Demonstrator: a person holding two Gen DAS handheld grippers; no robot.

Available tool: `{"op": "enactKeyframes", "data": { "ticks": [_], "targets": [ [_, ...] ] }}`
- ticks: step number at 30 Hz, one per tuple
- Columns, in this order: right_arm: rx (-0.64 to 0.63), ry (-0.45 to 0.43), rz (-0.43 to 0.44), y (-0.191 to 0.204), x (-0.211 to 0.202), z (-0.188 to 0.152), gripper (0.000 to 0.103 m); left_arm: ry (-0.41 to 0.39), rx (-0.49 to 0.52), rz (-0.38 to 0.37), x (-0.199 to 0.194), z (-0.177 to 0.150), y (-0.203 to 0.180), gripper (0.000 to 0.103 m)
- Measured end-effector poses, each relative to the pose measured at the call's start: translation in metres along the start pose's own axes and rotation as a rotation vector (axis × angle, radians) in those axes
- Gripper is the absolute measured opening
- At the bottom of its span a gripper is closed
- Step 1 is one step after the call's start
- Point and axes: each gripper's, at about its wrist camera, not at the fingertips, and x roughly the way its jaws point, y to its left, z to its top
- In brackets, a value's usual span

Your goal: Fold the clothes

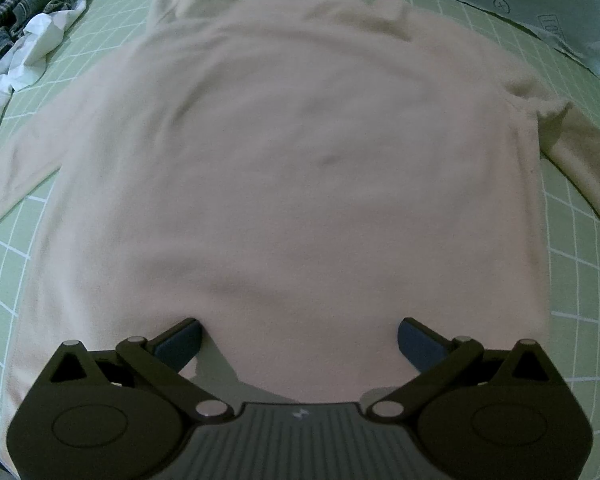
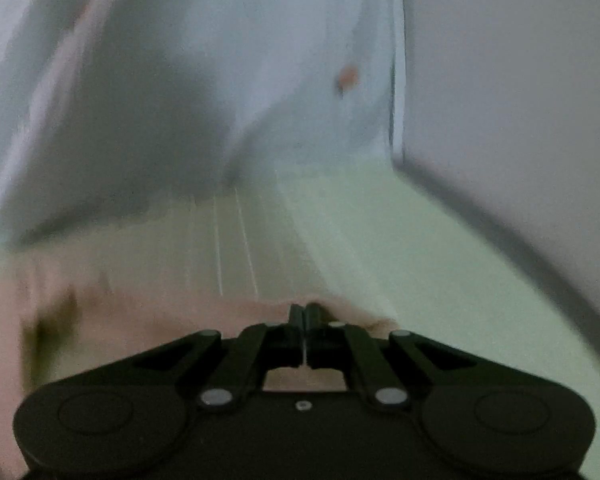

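Left hand-held gripper [image 1: 300, 338] spread over pink shirt [image 1: 300, 160], right hand-held gripper [image 2: 304, 312] pinching its fabric, clothes pile [image 1: 24, 28] well apart on green mat [image 1: 580, 272]

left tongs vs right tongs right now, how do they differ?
Left tongs stand wide open above the pink shirt's hem; right tongs are shut, with pink fabric around their tips. Left view is sharp; right view is motion-blurred. Both are black and over the green grid mat.
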Motion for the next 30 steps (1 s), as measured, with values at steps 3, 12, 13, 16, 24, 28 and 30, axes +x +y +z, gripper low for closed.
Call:
{"op": "enactKeyframes", "data": {
  "ticks": [3,12,13,16,24,28,30],
  "targets": [
    [0.042,0.088,0.024,-0.002,0.001,-0.015,0.002,-0.001,0.000,0.000,-0.001,-0.001,0.000,0.103],
    [0.104,-0.015,0.015,0.001,-0.005,0.020,0.026,-0.004,0.000,-0.001,-0.002,-0.003,0.002,0.103],
    [0.118,-0.024,0.005,-0.001,-0.004,0.021,0.027,-0.004,0.000,-0.001,-0.002,-0.003,0.002,0.103],
    [0.174,-0.003,-0.025,-0.009,0.001,0.022,0.037,-0.006,0.000,-0.001,-0.003,-0.004,0.002,0.103],
    [0.430,0.151,-0.124,-0.040,0.020,0.011,0.049,-0.005,0.001,-0.002,-0.001,-0.003,0.003,0.103],
    [0.483,0.207,-0.100,-0.044,0.023,0.001,0.057,-0.004,0.002,-0.001,-0.001,-0.003,0.004,0.103],
    [0.488,0.225,-0.075,-0.042,0.025,-0.002,0.062,-0.004,0.008,-0.003,-0.001,-0.003,0.006,0.103]
  ]
}}
